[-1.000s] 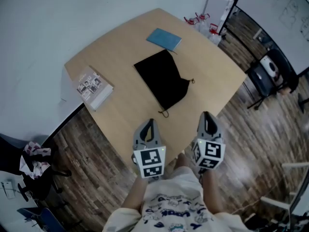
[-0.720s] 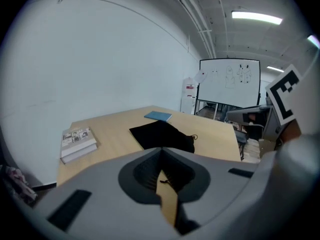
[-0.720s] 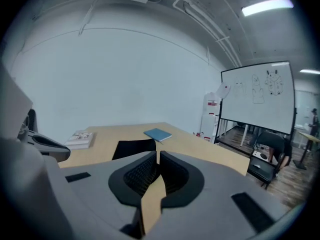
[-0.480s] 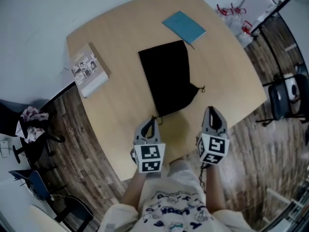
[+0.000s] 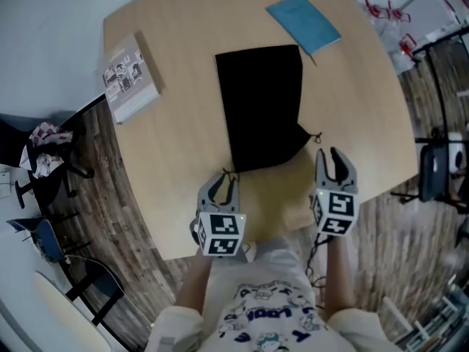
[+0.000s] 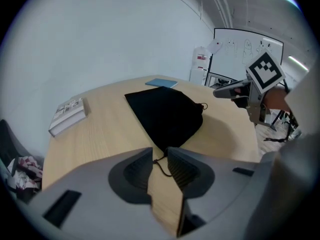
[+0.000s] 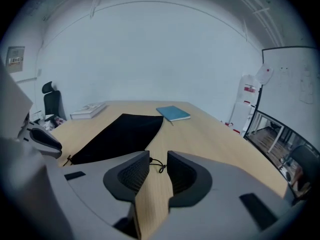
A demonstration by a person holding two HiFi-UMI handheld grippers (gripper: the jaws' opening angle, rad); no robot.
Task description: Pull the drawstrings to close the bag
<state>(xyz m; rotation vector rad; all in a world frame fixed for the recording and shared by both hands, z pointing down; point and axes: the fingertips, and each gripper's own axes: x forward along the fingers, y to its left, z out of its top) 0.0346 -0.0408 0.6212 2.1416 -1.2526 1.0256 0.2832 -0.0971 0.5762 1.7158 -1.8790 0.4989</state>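
On table (image 5: 183,130): one bag (image 5: 262,105), two books (image 5: 132,75) (image 5: 303,23).

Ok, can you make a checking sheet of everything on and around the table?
Surface: light wooden table, no spills seen.
Job's things: black fabric drawstring bag lying flat, with left cord end and right cord end at its near corners.
Clutter: blue notebook beyond the bag; picture-covered book near the table's left edge.
Grippers: left gripper and right gripper, jaws have just been opening; a cord end shows in each gap, not pinched.
Cables: thin dark cable hanging under the right gripper.
Surroundings: wood-plank floor, black office chair, white wall, whiteboard.
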